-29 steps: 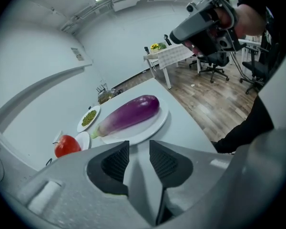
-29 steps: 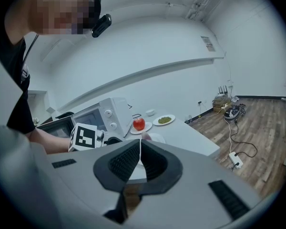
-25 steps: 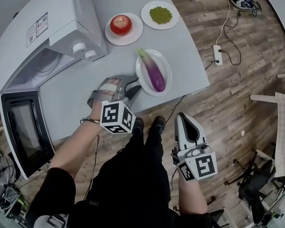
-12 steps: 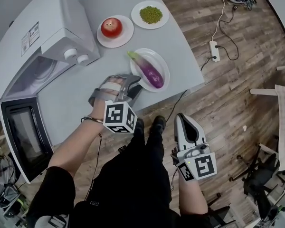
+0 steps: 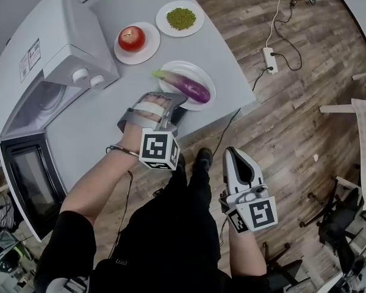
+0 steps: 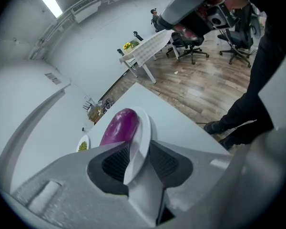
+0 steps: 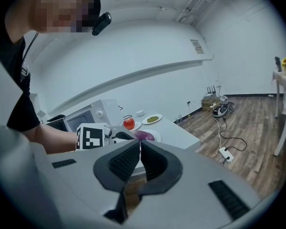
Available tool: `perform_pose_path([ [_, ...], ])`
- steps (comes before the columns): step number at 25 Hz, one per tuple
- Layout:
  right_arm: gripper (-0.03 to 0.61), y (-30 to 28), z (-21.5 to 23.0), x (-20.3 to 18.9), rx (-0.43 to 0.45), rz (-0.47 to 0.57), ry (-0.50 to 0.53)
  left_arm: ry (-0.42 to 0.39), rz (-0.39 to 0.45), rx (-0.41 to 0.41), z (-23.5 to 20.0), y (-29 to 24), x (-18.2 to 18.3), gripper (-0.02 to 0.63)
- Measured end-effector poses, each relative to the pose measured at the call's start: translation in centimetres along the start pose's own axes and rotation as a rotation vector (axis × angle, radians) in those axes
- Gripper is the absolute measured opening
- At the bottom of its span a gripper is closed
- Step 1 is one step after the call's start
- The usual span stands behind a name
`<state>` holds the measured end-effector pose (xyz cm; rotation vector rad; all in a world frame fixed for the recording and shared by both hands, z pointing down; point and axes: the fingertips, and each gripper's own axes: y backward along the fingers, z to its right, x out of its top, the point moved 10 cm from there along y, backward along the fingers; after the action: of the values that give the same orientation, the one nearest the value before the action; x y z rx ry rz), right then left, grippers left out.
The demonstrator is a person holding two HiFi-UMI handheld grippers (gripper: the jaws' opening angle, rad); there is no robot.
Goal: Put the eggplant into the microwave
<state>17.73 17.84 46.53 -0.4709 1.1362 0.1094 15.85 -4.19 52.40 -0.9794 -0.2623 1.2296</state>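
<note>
A purple eggplant (image 5: 186, 86) with a green stem lies on a white plate (image 5: 184, 66) near the table's front edge. My left gripper (image 5: 174, 112) is shut on the near rim of that plate; in the left gripper view the plate rim (image 6: 142, 132) runs between the jaws with the eggplant (image 6: 119, 127) just beyond. The white microwave (image 5: 49, 54) stands at the left with its door (image 5: 30, 182) swung wide open and the cavity (image 5: 46, 105) showing. My right gripper (image 5: 232, 154) hangs off the table over the floor, shut on nothing.
A tomato on a small plate (image 5: 132, 38) and a plate of green peas (image 5: 180, 18) sit behind the eggplant. A power strip (image 5: 269, 60) with cables lies on the wooden floor at the right. The person's legs stand against the table's front edge.
The plate with the eggplant has turned and slid left toward the microwave in my left gripper. The right gripper has stayed put.
</note>
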Motion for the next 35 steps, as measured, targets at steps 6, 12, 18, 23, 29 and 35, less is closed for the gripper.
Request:
perform_pose_path([
  [6,0.018,0.6,-0.1,-0.2,-0.014,0.008,-0.013,-0.058,-0.001,0.012,-0.4,-0.8,0.7,0.121],
  [12,0.018,1.4,0.3,-0.5,-0.031,0.015,-0.016,-0.071,0.009,0.033,-0.5,-1.3,1.1,0.12],
  [18,0.018,1.6,0.3,-0.9,-0.028,0.016,-0.024,-0.115,-0.015,0.041,0.1,-1.7,1.4,0.052],
  [23,0.018,1.5,0.3,-1.0,-0.016,0.006,-0.021,-0.102,-0.04,0.054,0.1,-1.8,1.7,0.049],
  [29,0.018,1.7,0.2,-1.0,-0.006,-0.001,-0.012,-0.154,-0.025,0.14,1.0,-1.5,1.3,0.038],
  [35,0.018,1.3,0.0,-1.8,0.004,-0.011,-0.012,-0.185,-0.005,0.21,1.6,-1.3,0.8,0.031],
])
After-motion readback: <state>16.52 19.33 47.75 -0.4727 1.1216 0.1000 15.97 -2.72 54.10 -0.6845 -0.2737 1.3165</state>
